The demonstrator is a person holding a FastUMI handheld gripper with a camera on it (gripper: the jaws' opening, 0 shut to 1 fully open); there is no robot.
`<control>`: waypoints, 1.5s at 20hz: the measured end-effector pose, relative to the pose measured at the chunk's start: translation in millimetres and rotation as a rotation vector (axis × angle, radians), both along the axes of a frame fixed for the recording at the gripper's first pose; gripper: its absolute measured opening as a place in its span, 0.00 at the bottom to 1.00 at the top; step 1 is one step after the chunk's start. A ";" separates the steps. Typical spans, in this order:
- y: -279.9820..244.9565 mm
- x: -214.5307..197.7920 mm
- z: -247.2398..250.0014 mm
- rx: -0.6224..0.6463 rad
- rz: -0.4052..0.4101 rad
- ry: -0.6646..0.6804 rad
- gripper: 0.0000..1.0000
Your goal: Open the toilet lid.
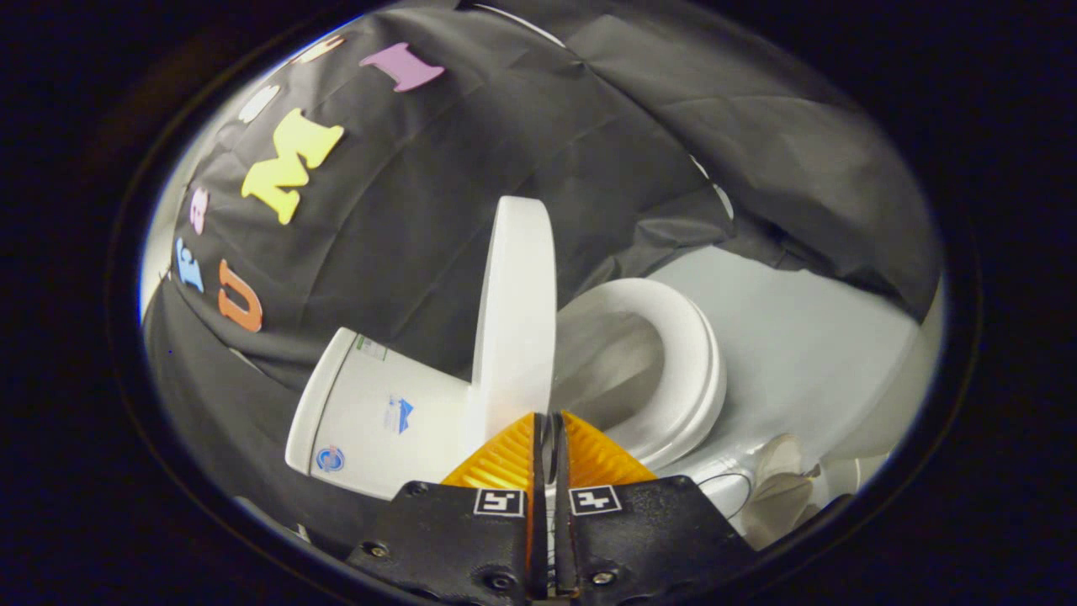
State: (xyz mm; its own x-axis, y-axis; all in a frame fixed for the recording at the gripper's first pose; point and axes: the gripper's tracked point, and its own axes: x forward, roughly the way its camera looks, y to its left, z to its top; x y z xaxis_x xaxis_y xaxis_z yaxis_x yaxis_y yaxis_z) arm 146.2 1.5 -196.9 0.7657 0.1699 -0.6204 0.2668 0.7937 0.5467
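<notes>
At centre frame, the raised lid (515,311) stands just beyond the closed gripper (549,421), with the tank (370,412) at lower left and the seat (673,370) at right.

Floor under the toilet

We see a pale grey floor (808,337) carrying the white toilet (665,379); a light-coloured shoe (778,488) rests on it just beside the toilet's base.

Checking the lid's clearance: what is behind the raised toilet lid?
Behind the upright lid stand the white tank and the black cloth wall. The lid covers the hinge. The gripper is shut.
</notes>
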 end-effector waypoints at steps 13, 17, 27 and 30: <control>42.9 3.7 31.7 -0.089 -0.001 -0.004 0.07; 60.8 6.0 42.7 -0.144 0.011 -0.015 0.07; 106.9 10.8 71.8 -0.275 0.044 -0.057 0.07; 120.6 11.7 79.1 -0.306 0.050 -0.064 0.07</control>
State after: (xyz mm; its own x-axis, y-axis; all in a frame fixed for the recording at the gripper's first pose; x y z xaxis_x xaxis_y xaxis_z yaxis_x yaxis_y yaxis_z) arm 157.8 122.1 -117.8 0.8003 0.0213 -0.5992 0.1957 0.9354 0.2946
